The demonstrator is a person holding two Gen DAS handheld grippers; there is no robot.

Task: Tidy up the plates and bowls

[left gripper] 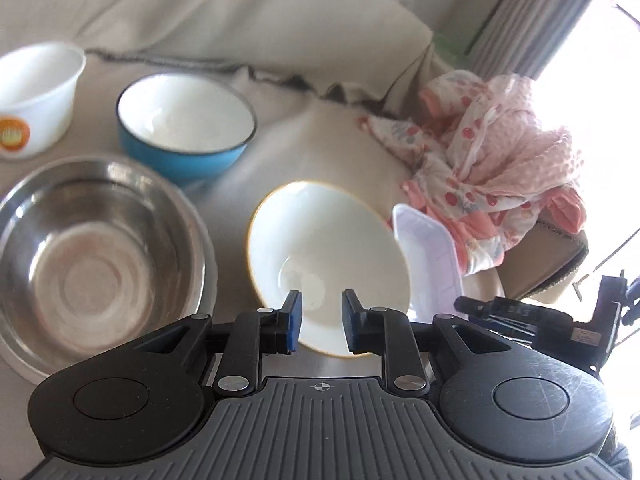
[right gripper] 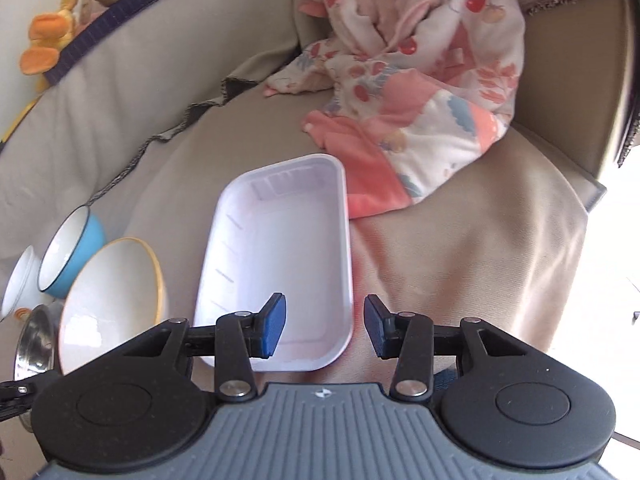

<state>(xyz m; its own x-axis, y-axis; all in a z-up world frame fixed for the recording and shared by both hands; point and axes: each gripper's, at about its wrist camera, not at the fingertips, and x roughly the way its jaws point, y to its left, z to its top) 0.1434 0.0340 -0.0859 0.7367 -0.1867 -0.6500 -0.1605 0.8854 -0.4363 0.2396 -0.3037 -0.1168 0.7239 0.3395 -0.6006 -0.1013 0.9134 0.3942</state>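
Your left gripper (left gripper: pixel 321 322) hung with its jaws released, the blue pads parted over the near rim of the white ceramic bowl with the yellow rim (left gripper: pixel 326 264), gripping nothing. That bowl sat tilted on the beige sofa cover (left gripper: pixel 320 140), with the white rectangular plastic tray (left gripper: pixel 430 264) just beside it on the right. Your right gripper (right gripper: pixel 325 326) also had its jaws released; its left pad hovered over the near end of that tray (right gripper: pixel 280 252), while its right pad stood outside the tray's right wall, over the cover.

To the left of the yellow-rimmed bowl lay the wide stainless steel bowl (left gripper: pixel 96 256). Behind these stood the blue enamel bowl with a white inside (left gripper: pixel 186 126), and farther left the white plastic cup-shaped bowl with an orange sticker (left gripper: pixel 38 92). A heap of pink and white printed baby clothes (right gripper: pixel 416 80) lay beyond the tray. Farthest off, stuffed toys (right gripper: pixel 60 28) sat on the sofa back.
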